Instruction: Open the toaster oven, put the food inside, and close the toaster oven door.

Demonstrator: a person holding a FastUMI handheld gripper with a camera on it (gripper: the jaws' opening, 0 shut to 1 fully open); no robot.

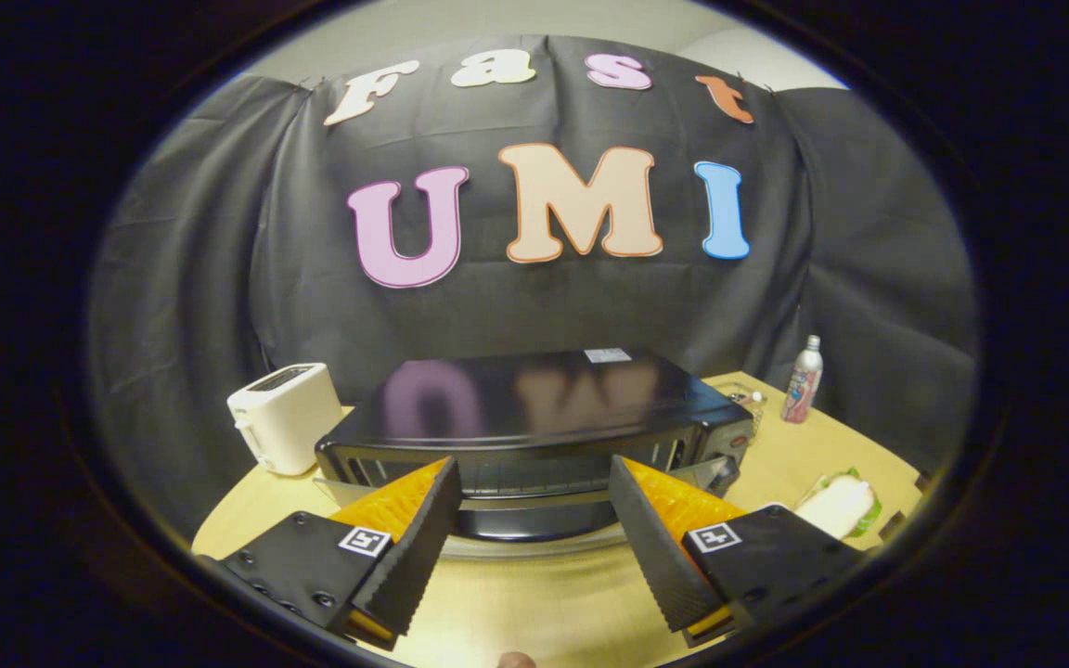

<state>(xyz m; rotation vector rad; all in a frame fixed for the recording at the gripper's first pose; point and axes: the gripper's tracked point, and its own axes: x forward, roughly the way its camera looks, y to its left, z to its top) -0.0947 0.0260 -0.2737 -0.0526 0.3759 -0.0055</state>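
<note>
Here the gripper [533, 482] gapes wide before the toaster oven [534, 417] door [534, 520].

Claw-mounted view, facing toaster oven [534, 417] closely

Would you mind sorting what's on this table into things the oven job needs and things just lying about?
Needed: black toaster oven; wrapped sandwich; open hand-held gripper, its fingers either side of the oven front.
Lying about: white pop-up toaster; silver bottle.
</note>
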